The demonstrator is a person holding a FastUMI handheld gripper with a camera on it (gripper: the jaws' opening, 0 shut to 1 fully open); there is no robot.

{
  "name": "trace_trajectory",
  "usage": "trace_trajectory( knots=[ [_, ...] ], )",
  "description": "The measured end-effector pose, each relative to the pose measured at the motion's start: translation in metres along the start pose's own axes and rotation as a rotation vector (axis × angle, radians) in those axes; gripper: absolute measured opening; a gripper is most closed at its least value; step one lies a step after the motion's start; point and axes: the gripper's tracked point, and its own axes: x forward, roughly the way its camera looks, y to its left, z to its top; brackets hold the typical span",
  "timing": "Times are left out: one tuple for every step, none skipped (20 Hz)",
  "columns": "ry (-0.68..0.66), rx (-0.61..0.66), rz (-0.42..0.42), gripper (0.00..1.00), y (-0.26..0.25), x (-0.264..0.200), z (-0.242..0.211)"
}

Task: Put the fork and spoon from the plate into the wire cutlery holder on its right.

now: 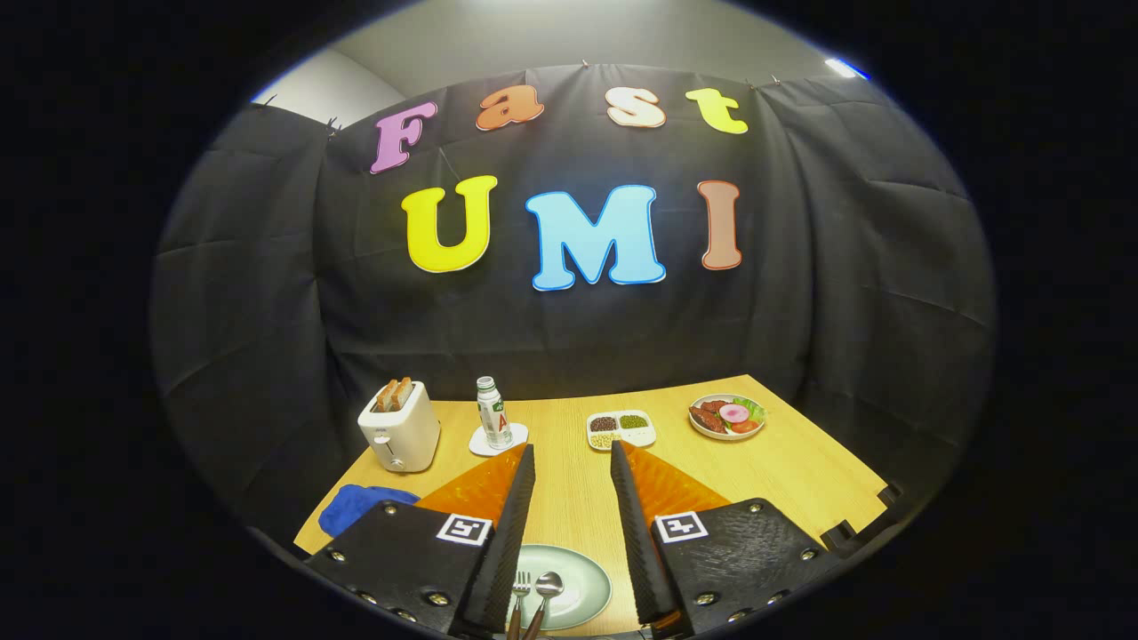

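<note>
A pale green plate point(582, 578) lies on the wooden table low between my fingers, near the table's front edge. On it rest a fork point(520, 588) and a spoon point(546, 590), side by side, heads pointing away from me and wooden handles toward me, close to the left finger. My gripper point(573, 453) is held above the table, open, with nothing between its fingers; its tips reach well past the plate. The wire cutlery holder is hidden, likely behind the right finger's body.
Beyond the fingers stand a white toaster point(399, 433) with bread, a small bottle point(492, 414) on a coaster, a divided dish point(621, 429) of beans and a plate of food point(727, 416). A blue cloth point(356, 507) lies at the left.
</note>
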Motion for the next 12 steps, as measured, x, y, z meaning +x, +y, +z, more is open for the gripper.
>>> trace_trajectory(
  knots=[
    [0.002, 0.001, 0.0, 0.53, 0.0, 0.001, 0.0],
    [0.005, 0.002, 0.001, 0.53, -0.001, 0.002, -0.003],
    [0.009, 0.003, 0.002, 0.53, -0.001, 0.004, -0.004],
    [0.017, 0.002, 0.005, 0.53, -0.001, 0.006, -0.008],
    [0.034, -0.001, 0.008, 0.53, 0.0, 0.01, -0.015],
    [0.062, -0.008, 0.01, 0.53, -0.001, 0.014, -0.026],
    [0.098, -0.014, 0.015, 0.53, -0.001, 0.018, -0.037],
    [0.141, -0.015, 0.025, 0.53, 0.001, 0.021, -0.05],
    [0.188, -0.014, 0.037, 0.53, 0.004, 0.024, -0.064],
    [0.24, -0.012, 0.046, 0.53, 0.005, 0.028, -0.08],
    [0.29, -0.008, 0.055, 0.53, 0.007, 0.03, -0.093],
    [0.339, -0.004, 0.06, 0.53, 0.008, 0.031, -0.107]
  ],
)
